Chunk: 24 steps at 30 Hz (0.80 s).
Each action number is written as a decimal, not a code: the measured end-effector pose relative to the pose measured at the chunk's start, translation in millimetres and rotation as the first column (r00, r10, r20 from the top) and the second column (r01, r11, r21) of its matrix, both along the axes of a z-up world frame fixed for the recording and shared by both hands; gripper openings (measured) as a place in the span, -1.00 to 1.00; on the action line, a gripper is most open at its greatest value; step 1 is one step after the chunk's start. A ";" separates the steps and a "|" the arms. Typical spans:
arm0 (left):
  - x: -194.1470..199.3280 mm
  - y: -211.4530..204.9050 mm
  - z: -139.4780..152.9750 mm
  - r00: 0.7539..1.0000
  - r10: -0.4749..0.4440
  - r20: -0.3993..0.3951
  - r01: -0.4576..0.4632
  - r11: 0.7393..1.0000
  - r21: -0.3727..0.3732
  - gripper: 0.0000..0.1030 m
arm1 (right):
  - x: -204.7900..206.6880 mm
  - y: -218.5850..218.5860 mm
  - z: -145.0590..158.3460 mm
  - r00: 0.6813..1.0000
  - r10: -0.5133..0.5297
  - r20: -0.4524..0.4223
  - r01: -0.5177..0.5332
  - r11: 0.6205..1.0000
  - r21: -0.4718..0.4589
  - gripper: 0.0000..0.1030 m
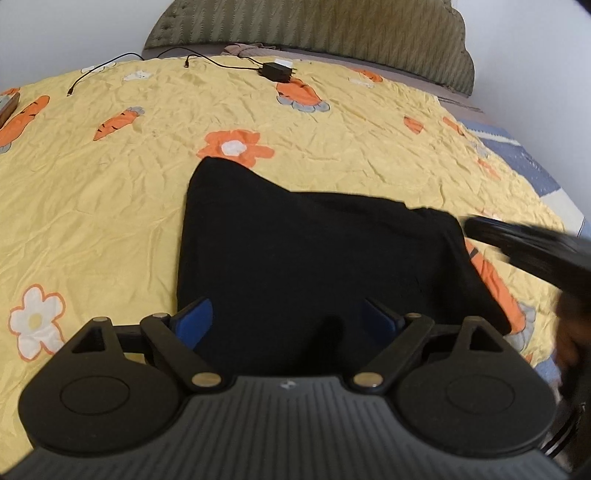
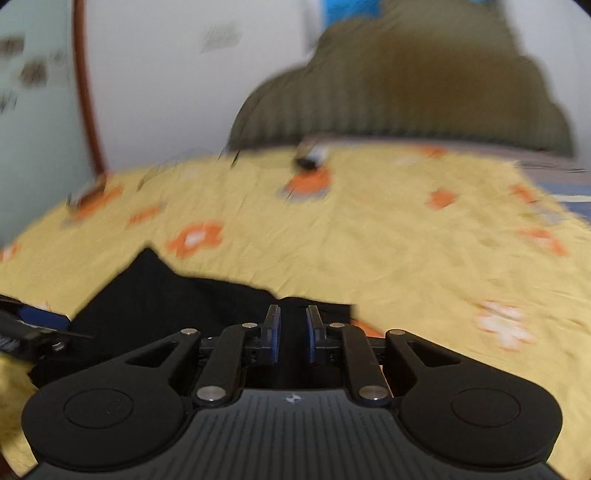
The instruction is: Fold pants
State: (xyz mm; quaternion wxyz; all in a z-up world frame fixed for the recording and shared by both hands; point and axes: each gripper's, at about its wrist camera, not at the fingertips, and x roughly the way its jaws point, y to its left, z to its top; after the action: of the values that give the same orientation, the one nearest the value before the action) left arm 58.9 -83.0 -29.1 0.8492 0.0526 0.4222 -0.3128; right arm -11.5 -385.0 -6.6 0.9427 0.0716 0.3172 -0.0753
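Lying on the yellow bedspread (image 1: pixel 110 206) with its carrots and flowers, the black pants (image 1: pixel 314 258) are already gathered into a broad folded bundle, roughly in the middle of the bed and just in front of both tools. The left tongs (image 1: pixel 291 317) hang over the near edge of the bundle with their blue pads spread wide; the cloth lies beneath and between them, but the pads do not press on it. The right tongs (image 2: pixel 293 334) sit at the far right edge of the pants with their pads drawn close together, a narrow gap left between them; dark cloth shows behind that gap, yet the blur makes it impossible to say for certain that any fabric is pinched, so I read them as nearly closed and empty.

The step in hand looks like squaring up the bundle for a further fold. To do it well, each pair of tongs should bite through every layer at a corner, not just the top one, then lift low and evenly so the layers do not slide apart. The far left corner (image 1: pixel 207 162) pokes out beyond the rest and wants tucking in line first. A charger (image 1: pixel 277 71) and its cable (image 1: pixel 221 63) lie well apart near the headboard (image 1: pixel 314 29), out of the way.
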 end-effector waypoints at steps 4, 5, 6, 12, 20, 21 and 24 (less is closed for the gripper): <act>-2.2 2.2 -12.4 1.000 -0.007 0.012 0.006 0.999 0.043 0.69 | 45.7 -20.7 -30.0 0.991 -0.058 -0.124 0.052 0.997 -0.050 -0.75; -3.1 3.9 -13.2 1.000 -0.011 0.021 0.010 0.999 0.048 0.70 | 47.0 -19.9 -22.7 0.988 -0.071 -0.139 0.065 0.997 -0.048 -0.73; -3.5 5.1 -13.7 0.999 -0.018 0.030 0.017 0.999 0.050 0.71 | 45.9 -11.9 -11.2 0.989 -0.089 -0.118 0.079 0.993 -0.086 -0.72; -2.3 6.5 -23.9 0.999 -0.028 0.025 0.026 0.998 0.057 0.74 | 87.9 67.9 14.7 0.964 0.254 -0.074 -0.260 0.961 -0.091 -0.73; -5.6 9.8 -28.2 0.999 -0.039 0.036 0.037 0.997 0.061 0.81 | 167.9 94.7 -22.9 0.947 0.254 -0.199 -0.277 0.956 -0.097 -0.71; -5.4 10.3 -28.9 0.999 -0.040 0.035 0.038 0.998 0.059 0.83 | 167.2 96.1 -15.7 0.943 0.288 -0.166 -0.303 0.950 -0.072 -0.71; -5.2 9.1 -30.3 0.998 -0.044 0.036 0.042 0.997 0.060 0.88 | 173.9 113.8 -8.6 0.910 0.388 -0.148 -0.394 0.919 -0.019 -0.71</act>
State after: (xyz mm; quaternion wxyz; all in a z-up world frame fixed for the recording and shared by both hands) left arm 53.7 -73.9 -59.3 0.8480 0.0927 0.4141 -0.3174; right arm 162.5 -271.2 -15.2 0.9152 -0.0218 0.3892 0.1022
